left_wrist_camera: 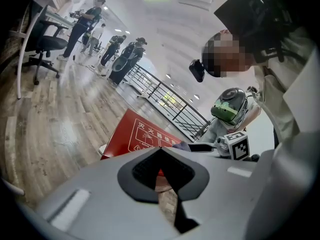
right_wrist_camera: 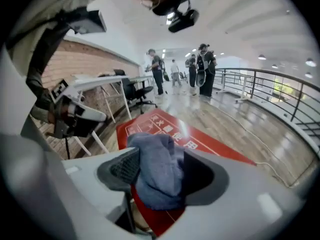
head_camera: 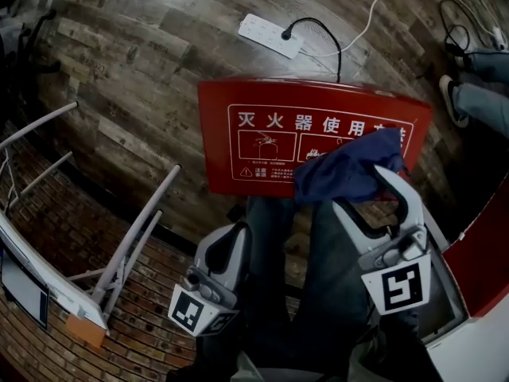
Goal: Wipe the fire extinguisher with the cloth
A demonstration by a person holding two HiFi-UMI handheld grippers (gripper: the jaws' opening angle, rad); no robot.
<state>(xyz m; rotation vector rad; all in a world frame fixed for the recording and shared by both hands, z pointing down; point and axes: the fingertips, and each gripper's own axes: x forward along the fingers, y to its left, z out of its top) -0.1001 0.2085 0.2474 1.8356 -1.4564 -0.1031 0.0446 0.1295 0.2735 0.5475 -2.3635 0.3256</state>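
A red fire-extinguisher box (head_camera: 262, 118) with white printed instructions stands on the wooden floor ahead of me. It also shows in the left gripper view (left_wrist_camera: 132, 134) and the right gripper view (right_wrist_camera: 210, 146). No extinguisher itself is in sight. A crumpled blue cloth (head_camera: 350, 169) hangs over the box's front edge between the jaws of my right gripper (head_camera: 372, 193). In the right gripper view the cloth (right_wrist_camera: 155, 179) rests against the left pad, and the jaws of that gripper (right_wrist_camera: 162, 164) stand wide. My left gripper (head_camera: 232, 241) sits lower left of the box, its tips (left_wrist_camera: 160, 151) together and empty.
A white power strip (head_camera: 270, 36) with a black plug and white cable lies behind the box. A white table frame (head_camera: 127, 245) stands at the left beside a brick surface. A person's shoes (head_camera: 453, 102) are at top right. A red-and-white cabinet (head_camera: 477, 269) is close on my right.
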